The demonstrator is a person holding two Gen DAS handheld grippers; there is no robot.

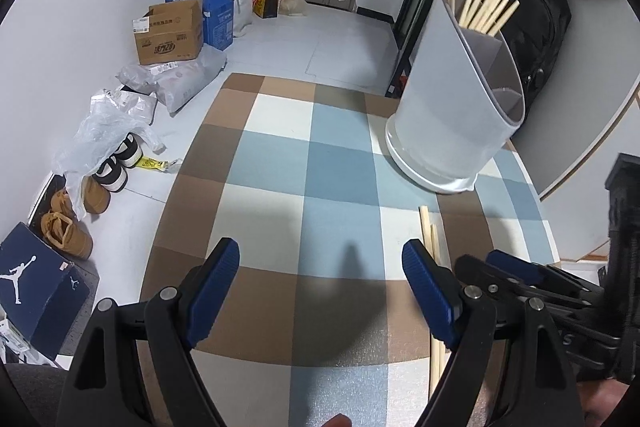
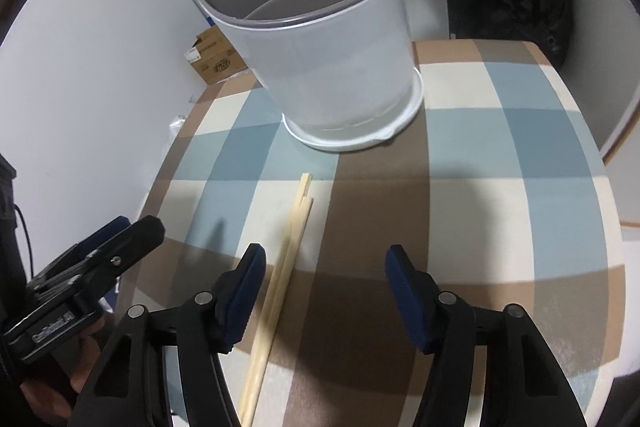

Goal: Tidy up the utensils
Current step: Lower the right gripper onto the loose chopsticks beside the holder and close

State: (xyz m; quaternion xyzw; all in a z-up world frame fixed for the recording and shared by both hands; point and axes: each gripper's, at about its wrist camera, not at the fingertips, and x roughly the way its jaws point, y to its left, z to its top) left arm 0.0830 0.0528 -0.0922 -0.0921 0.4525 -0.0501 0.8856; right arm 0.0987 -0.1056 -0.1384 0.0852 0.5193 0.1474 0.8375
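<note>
Above the checked tablecloth (image 2: 480,155), your right gripper (image 2: 324,291) tilts steeply down, jaws apart (holding nothing), chopsticks (image 2: 280,283) lying between them; your left gripper (image 1: 320,279) gapes empty alongside.

Legible markings are few. A dark blue shoe box (image 1: 38,283) on the floor carries a white Jumpman (Jordan) logo on its lid and a smaller one on its side. The brown cardboard box (image 1: 170,35) and the blue carton (image 1: 214,15) bear printed characters, too small to read.
</note>
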